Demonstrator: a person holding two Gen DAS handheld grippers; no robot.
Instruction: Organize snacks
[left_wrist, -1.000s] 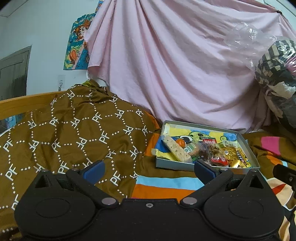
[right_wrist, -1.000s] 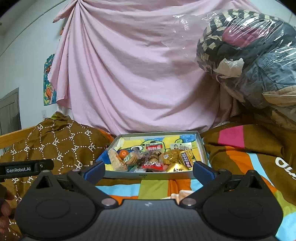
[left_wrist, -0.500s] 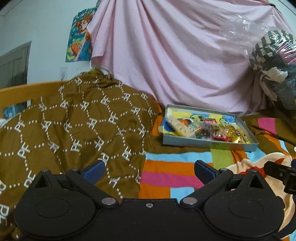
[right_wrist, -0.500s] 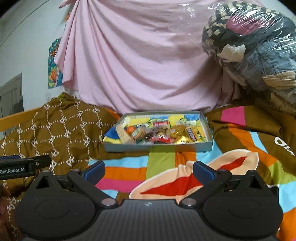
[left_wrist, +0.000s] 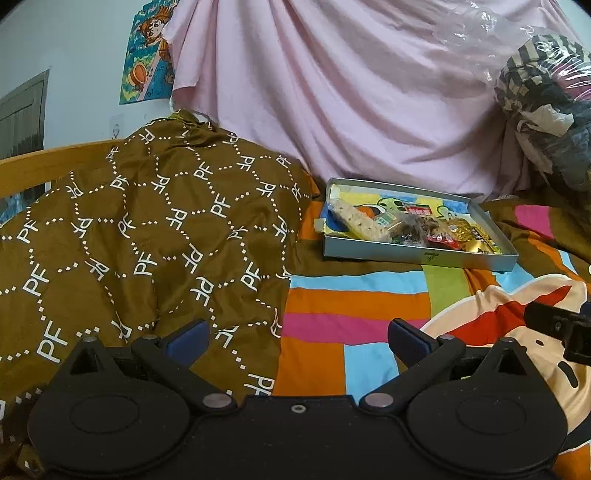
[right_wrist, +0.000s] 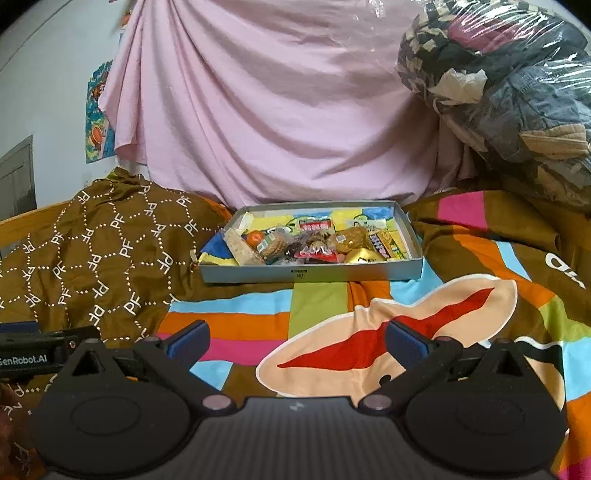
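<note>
Shallow grey rectangular cardboard tray (right_wrist: 369, 274) sits on the multicoloured striped bedspread (right_wrist: 317, 306), near the draped pink sheet (right_wrist: 280, 110) at the back. The mixed wrapped snacks (right_wrist: 314, 245) all lie inside the tray, bunched along its near wall: a long pale cracker bar (left_wrist: 360, 221) at the left end, a small orange round piece (right_wrist: 255, 238) next to it, gold-foil pieces (right_wrist: 360, 255) toward the right. The far part of the tray floor shows bare cartoon print. No loose snack is visible on the bedspread or on the brown quilt with white "PF" lettering (left_wrist: 147, 229).

Judgement: the walled tray keeps small packets from sliding off soft, uneven bedding. Snacks gathered in the tray fits either a completed collection or a heap awaiting sorting; the views do not settle which.

Left gripper (left_wrist: 297, 334): held low and level over the quilt's edge, aimed toward the tray, well apart from it; jaws spread wide, nothing between them.
Right gripper (right_wrist: 297, 336): held low over the bedspread, facing the tray squarely, also well apart; jaws spread wide, empty.
</note>
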